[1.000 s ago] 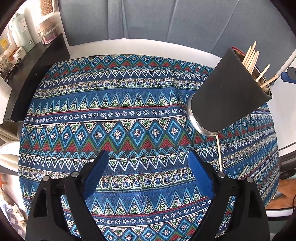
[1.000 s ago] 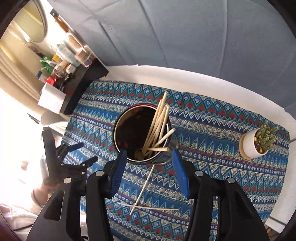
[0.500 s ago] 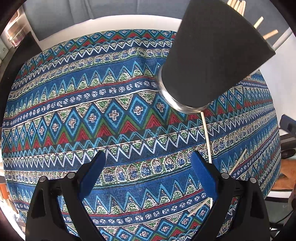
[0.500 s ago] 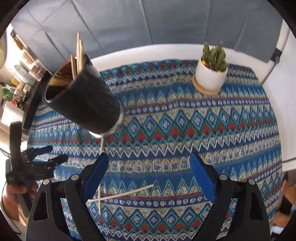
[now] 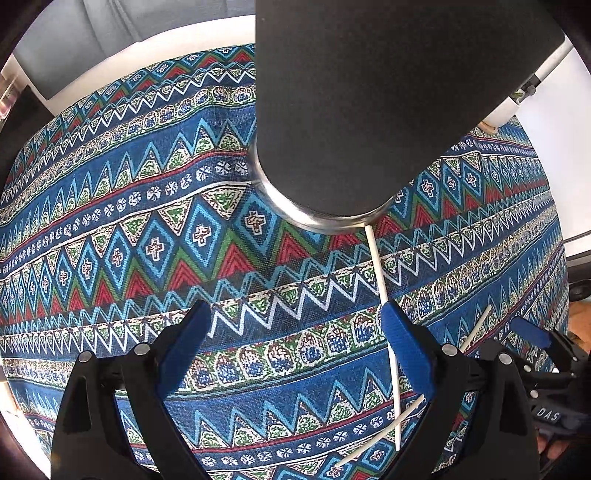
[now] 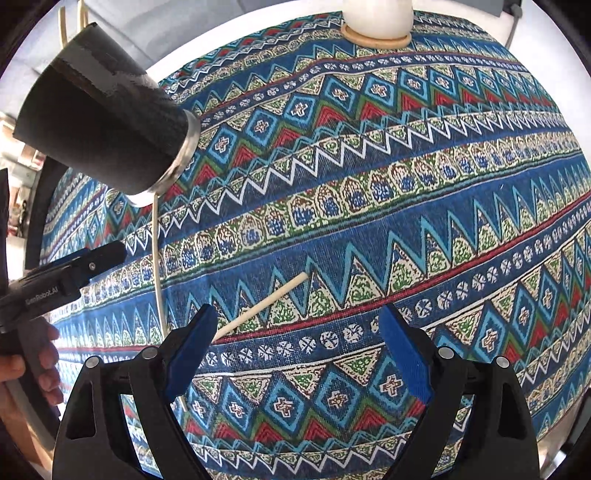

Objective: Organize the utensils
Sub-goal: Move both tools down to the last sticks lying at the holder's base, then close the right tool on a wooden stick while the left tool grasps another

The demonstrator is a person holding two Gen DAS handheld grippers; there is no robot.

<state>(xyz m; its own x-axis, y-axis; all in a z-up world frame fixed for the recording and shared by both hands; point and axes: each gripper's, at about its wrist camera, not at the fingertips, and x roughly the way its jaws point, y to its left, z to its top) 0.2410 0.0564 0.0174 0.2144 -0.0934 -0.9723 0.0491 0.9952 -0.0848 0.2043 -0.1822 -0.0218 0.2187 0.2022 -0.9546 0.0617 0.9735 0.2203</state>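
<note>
- Jaws of the right gripper (image 6: 295, 350) have just spread wide and hold nothing; one chopstick (image 6: 264, 304) lies on the cloth (image 6: 443, 184) by the left finger, slanting far-right.
- Left gripper (image 5: 295, 347) also gapes empty; a second chopstick (image 5: 380, 273) runs near-to-far under its right finger, toward the black cup (image 5: 369, 110).
- Only the right view shows the white pot (image 6: 376, 22) at the far edge.

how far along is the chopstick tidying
Partly done. The cup already holds some chopsticks, whose tips show above its rim. Nothing is in hand: the right gripper and the left gripper both hang open over the cloth. Still left: two loose chopsticks lying crossed, one pointing at the cup, one beside the right gripper's jaws.
</note>
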